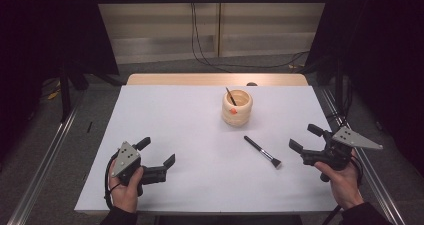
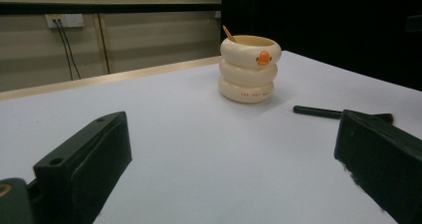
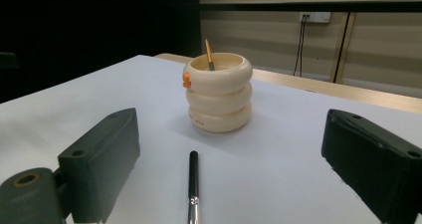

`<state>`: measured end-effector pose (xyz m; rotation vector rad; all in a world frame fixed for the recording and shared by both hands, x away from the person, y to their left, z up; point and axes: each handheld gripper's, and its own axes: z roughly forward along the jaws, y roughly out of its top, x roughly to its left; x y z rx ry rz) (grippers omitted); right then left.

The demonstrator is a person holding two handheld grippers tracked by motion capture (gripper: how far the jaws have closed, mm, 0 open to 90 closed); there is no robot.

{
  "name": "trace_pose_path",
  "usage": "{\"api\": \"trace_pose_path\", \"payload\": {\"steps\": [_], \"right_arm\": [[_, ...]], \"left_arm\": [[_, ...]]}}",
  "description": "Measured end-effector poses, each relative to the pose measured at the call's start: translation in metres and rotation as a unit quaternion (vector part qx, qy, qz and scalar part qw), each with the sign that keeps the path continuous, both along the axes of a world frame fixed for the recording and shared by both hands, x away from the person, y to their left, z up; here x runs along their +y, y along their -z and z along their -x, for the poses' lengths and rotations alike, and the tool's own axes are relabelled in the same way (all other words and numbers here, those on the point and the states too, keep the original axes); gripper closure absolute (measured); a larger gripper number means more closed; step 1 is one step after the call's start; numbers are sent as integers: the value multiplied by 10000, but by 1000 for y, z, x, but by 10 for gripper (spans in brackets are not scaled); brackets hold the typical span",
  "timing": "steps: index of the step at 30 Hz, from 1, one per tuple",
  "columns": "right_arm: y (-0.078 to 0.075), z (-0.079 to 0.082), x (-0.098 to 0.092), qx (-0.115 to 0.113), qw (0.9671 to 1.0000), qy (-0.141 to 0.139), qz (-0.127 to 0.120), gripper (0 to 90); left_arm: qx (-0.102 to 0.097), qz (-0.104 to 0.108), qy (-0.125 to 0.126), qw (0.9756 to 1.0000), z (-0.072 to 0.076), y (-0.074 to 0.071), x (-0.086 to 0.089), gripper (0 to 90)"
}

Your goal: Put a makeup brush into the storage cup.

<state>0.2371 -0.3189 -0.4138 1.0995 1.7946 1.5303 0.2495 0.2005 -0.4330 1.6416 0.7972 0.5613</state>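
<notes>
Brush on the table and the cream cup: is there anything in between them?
No. In the right gripper view only bare white table lies between the brush and the cup; the high view agrees.

Two obstacles stand on the table (image 1: 165, 115): a cream holder (image 1: 237, 108) right of centre toward the far edge, with a stick leaning inside it, and a black brush (image 1: 262, 151) lying flat nearer the near edge, well apart from the holder. The left half, far-left corner and near edge offer open passage. The strip along the right edge is open.
</notes>
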Motion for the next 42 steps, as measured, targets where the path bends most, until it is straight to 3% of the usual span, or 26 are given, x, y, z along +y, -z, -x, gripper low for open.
{"api": "trace_pose_path", "payload": {"steps": [11, 32, 42], "right_arm": [[2, -26, 11, 57, 9998, -83, 155, 76], [-13, -69, 42, 20, 9988, -421, 246, 87], [-10, -70, 46, 342, 9949, -809, 498, 101]], "left_arm": [[21, -1, 35, 10000, -1, 1, 0, 13], [2, 6, 21, 10000, -1, 1, 2, 13], [-7, -32, 21, 10000, -2, 1, 3, 13]]}}
